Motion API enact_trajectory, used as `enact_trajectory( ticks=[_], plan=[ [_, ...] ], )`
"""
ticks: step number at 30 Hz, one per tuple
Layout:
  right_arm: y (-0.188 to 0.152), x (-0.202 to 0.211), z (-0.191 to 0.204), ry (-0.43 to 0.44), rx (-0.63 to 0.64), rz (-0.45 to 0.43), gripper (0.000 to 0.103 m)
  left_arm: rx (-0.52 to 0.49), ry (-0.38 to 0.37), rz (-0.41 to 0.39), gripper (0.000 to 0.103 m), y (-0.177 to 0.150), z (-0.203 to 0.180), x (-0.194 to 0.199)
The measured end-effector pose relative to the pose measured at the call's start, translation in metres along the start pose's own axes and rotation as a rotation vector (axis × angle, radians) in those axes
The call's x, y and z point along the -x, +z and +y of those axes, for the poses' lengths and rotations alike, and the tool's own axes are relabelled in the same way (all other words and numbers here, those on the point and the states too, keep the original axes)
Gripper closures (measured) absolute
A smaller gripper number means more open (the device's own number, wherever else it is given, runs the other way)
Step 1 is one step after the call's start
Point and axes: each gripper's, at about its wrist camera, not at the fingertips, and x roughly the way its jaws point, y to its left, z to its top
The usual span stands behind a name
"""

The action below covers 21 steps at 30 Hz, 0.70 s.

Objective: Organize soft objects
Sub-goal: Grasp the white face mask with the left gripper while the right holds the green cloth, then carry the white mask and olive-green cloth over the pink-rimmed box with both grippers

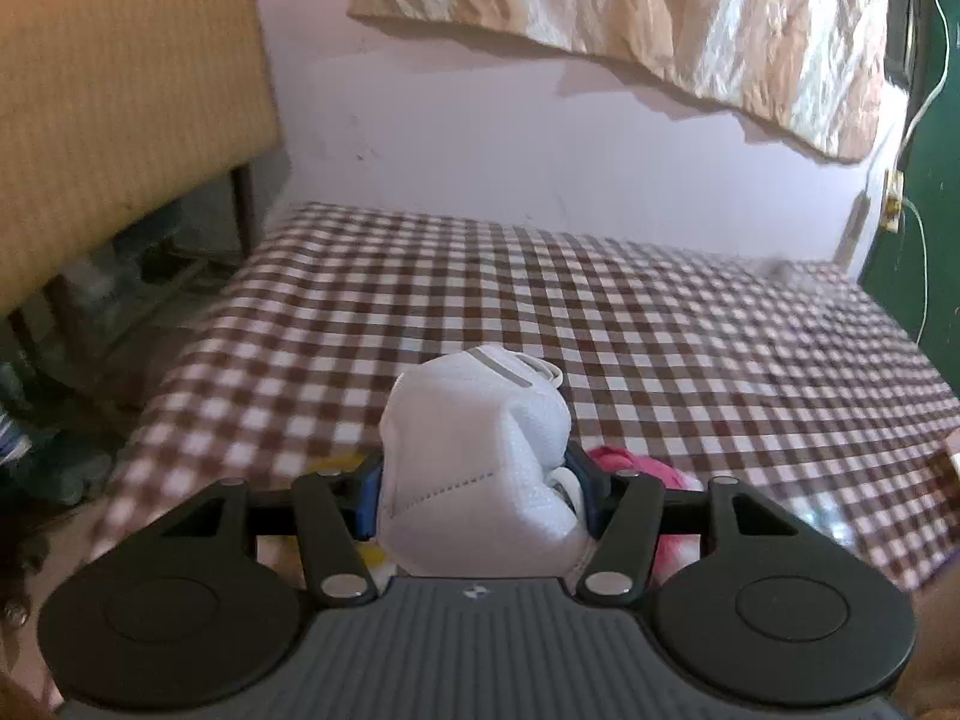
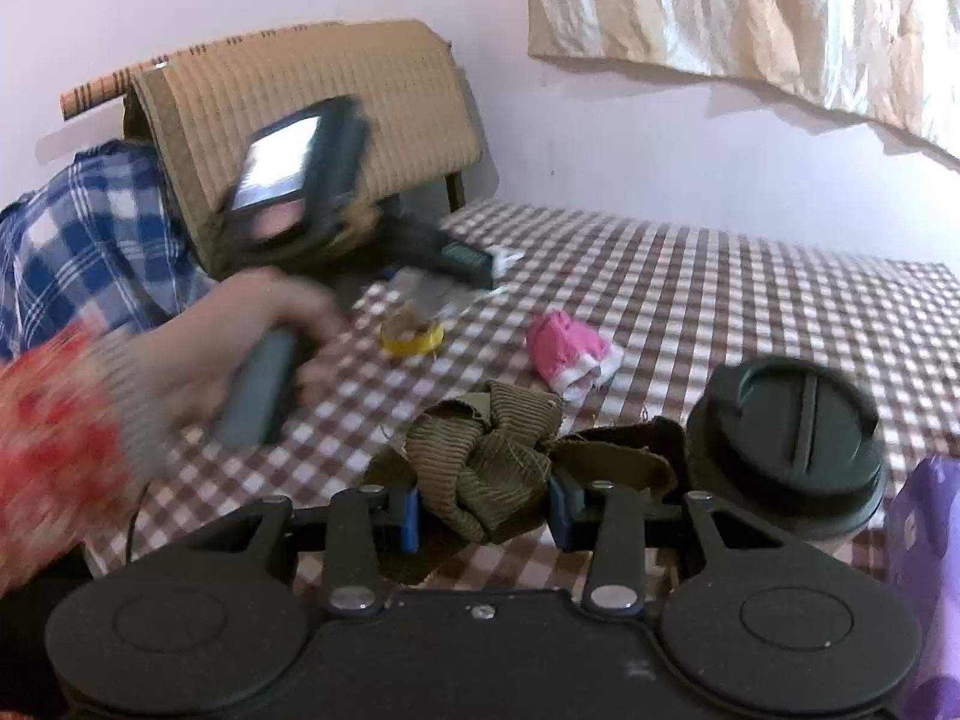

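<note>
Left claw (image 1: 477, 483): both blue pads are pressed against a white face mask (image 1: 474, 462), which is clamped between them and stands up above the checked desk (image 1: 660, 330). Mask straps show at its top and lower right. Just behind the right pad, a pink cloth (image 1: 636, 465) lies on the desk, partly hidden by the claw. A yellow item below the left linkage is mostly hidden and cannot be identified.

Right claw (image 2: 483, 510): the 2 blue pads sit on either side of a crumpled olive corduroy cloth (image 2: 486, 456). The cloth fills the gap between them and appears gripped. A dark brown cloth piece (image 2: 624, 450) lies touching the olive one on its right side. Beside that stands a black round lid (image 2: 792, 426) on a container. A purple object (image 2: 924, 540) occupies the right edge.

Farther out on the desk, the pink cloth (image 2: 570, 351) lies apart from the olive cloth, and a yellow tape roll (image 2: 413, 337) lies to its left. The person's left hand (image 2: 240, 336) holds the other tool, blurred, at the desk's left side. A tan covered chair (image 2: 312, 138) stands behind.
</note>
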Motion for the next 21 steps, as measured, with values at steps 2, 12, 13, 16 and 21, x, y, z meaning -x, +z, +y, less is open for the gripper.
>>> enact_trajectory(
  ticks=[2, 12, 13, 16, 21],
  plan=[
    [0.007, 0.004, -0.001, -0.001, -0.008, -0.025, 0.056, 0.022, 0.013, 0.007, 0.045, -0.008, 0.003, 0.024],
    [0.033, 0.014, -0.001, -0.016, -0.039, -0.063, 0.056, 0.083, 0.084, 0.004, 0.044, -0.030, -0.002, 0.100],
    [0.033, 0.014, -0.001, -0.012, -0.040, -0.062, 0.056, 0.076, 0.091, 0.002, 0.044, -0.031, -0.003, 0.105],
    [0.035, 0.016, 0.000, -0.010, -0.043, -0.061, 0.056, 0.091, 0.089, -0.007, 0.044, -0.028, -0.006, 0.110],
    [0.040, 0.025, -0.001, -0.008, -0.027, -0.071, 0.056, 0.098, 0.086, -0.026, 0.044, -0.029, -0.009, 0.121]
  ],
)
